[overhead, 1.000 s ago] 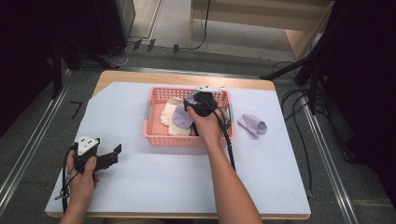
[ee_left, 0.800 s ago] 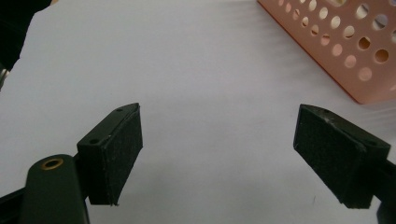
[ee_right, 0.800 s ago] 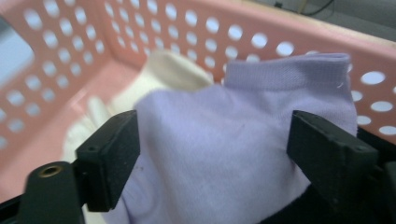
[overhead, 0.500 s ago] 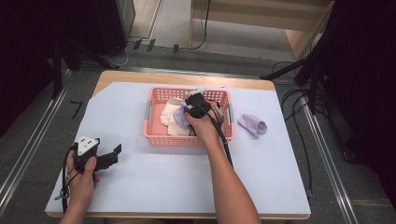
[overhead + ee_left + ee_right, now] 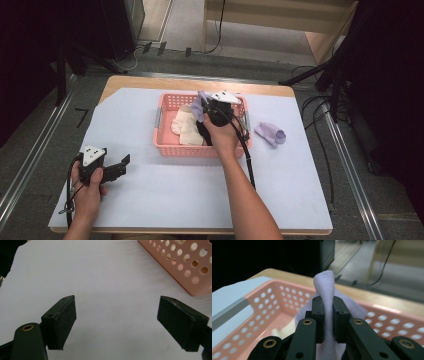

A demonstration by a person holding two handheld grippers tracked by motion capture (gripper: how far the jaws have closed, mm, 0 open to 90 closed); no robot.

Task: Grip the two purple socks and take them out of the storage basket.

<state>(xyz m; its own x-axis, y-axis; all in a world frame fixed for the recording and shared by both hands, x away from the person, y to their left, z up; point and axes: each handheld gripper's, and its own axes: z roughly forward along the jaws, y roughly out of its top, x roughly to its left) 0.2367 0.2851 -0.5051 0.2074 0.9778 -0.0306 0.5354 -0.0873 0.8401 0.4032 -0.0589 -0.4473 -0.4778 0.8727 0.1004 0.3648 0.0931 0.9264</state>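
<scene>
Lifting a lilac sock [image 5: 325, 290] out of the pink basket [image 5: 165, 145] is the step in hand, by my reading; the right tool [image 5: 327, 315] has just been closing, and its jaws are now clamped on a fold of that sock, which stands up between the pads at the centre of the right gripper view; a loop of cloth rises above the jaw tips and more hangs below them.

To do this well, the lift should go straight up until the trailing cloth is free of the basket wall, then travel toward the second lilac sock [image 5: 270, 134] lying on the white sheet at centre right of the high view, well apart from the basket; the grip is on a narrow fold only, so a slow, steady pull seems wiser than a jerk; the cream socks [image 5: 185, 127] beside it in the basket ought not to be dragged along, though whether any cloth is snagged on them I cannot tell from the high view.

In that view the right tool [image 5: 212, 107] sits over the basket's upper middle, the sock showing at its upper left edge.

The left tool [image 5: 117, 322] rests at lower left over the bare desk [image 5: 100, 277], jaws wide apart, nothing between them.
</scene>
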